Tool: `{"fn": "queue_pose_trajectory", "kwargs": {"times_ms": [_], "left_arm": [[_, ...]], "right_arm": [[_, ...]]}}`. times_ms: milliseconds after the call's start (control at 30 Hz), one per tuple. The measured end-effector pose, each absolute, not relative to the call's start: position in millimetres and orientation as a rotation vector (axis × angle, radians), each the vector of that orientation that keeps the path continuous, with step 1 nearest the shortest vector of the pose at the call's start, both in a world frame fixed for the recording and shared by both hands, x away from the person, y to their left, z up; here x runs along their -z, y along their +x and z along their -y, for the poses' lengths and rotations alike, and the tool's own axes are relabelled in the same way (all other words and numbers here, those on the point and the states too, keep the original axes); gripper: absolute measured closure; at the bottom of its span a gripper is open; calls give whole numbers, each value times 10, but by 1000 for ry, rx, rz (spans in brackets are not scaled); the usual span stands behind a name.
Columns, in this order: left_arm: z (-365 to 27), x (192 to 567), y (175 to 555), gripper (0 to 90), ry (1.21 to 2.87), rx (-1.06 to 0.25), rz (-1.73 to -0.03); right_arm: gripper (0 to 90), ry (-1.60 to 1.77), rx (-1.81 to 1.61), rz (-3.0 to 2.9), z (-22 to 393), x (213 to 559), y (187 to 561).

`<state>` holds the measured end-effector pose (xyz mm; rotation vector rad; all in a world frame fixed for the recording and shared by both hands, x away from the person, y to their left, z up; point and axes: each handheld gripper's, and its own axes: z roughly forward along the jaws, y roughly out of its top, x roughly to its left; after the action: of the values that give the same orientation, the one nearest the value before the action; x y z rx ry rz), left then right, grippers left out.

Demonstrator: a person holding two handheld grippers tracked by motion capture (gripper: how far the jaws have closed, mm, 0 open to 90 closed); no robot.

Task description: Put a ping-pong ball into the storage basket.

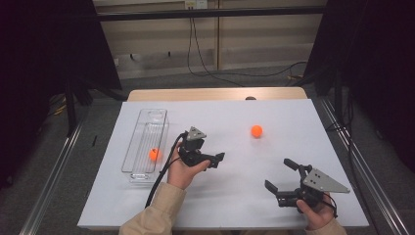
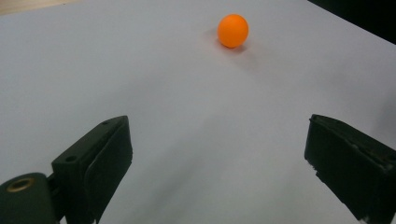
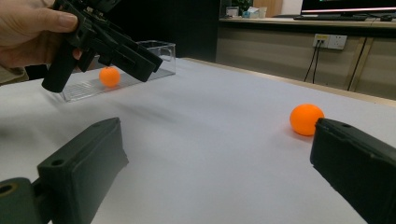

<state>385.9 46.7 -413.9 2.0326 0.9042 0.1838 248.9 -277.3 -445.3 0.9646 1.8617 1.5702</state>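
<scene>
looking down from the high view, the left gripper (image 1: 215, 159) and right gripper (image 1: 279, 175) hover open and empty over the white table (image 1: 220, 200); one orange ball (image 1: 256, 130) lies loose, another ball (image 1: 154, 154) sits in the clear tray (image 1: 147, 117); left gripper view: jaws wide apart, loose ball well ahead; right gripper view: jaws apart, loose ball just past the right-hand jaw

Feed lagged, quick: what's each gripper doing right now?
Left gripper: open, holding nothing.
Right gripper: open, holding nothing.

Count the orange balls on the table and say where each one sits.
2. One orange ball lies inside the clear tray at left; the other ball sits loose on the white table.
</scene>
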Motion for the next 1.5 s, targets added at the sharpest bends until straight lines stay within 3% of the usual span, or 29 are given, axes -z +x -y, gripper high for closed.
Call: {"fn": "queue_pose_trajectory", "kwargs": {"times_ms": [1500], "left_arm": [[-281, 4213, 3911, 75, 2024, -161, -885]], "right_arm": [[25, 970, -1575, -1860, 2771, 4457, 2495]]}}
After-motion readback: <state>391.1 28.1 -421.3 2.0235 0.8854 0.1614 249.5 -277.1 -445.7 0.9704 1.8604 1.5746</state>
